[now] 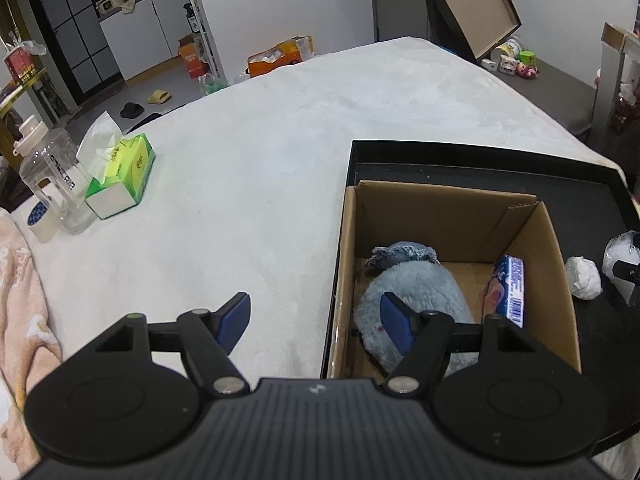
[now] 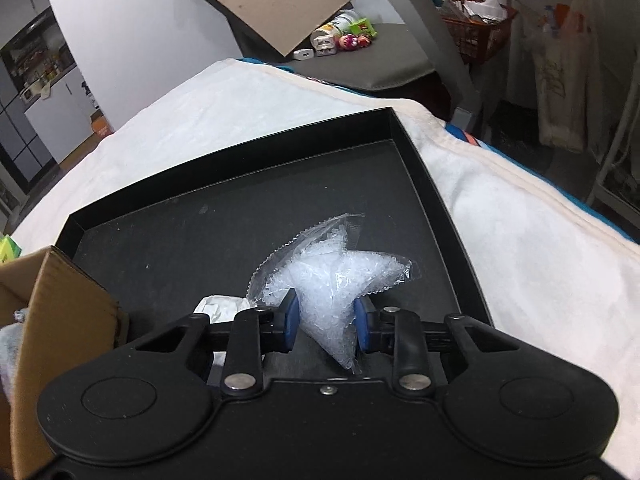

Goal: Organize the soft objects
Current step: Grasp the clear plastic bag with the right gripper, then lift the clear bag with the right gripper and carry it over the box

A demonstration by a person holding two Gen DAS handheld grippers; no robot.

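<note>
Left wrist view: the left gripper (image 1: pixel 316 322) hangs over the near-left wall of the cardboard box (image 1: pixel 452 204), which serves as the landmark below. Its jaws are spread wide and hold nothing; the left finger is outside the box above the white bedcover (image 1: pixel 280 140), the right finger is above the grey-blue plush toy (image 1: pixel 412 292) lying inside the box. No contact with the plush can be confirmed. A blue packet (image 1: pixel 508 290) leans against the right inner wall of the box. Outside the right wall, on the black tray (image 1: pixel 480 152), lies a crumpled white wad (image 1: pixel 584 278). A green tissue box (image 1: pixel 124 176) stands well to the left of the box.

Right wrist view: the right gripper (image 2: pixel 326 320) has its jaws drawn in part way, pinching the clear bag of pellets (image 2: pixel 340 276) at its narrow near end. Both blue pads (image 2: pixel 290 320) press the film. The bag is to the right of the box, over the tray floor; whether its far end rests on the tray cannot be told. The white wad lies just beside the left finger.

Procedure, judged from the task: the step in hand is likely carrying the bag into the box.
1. Keep the pinch firm; loose pellets shift, and the film may slip.
2. Lift until the sagging end clears the box rim.
3. Release over the free floor between plush and packet.
4. Keep the left gripper clear of the path.
</note>
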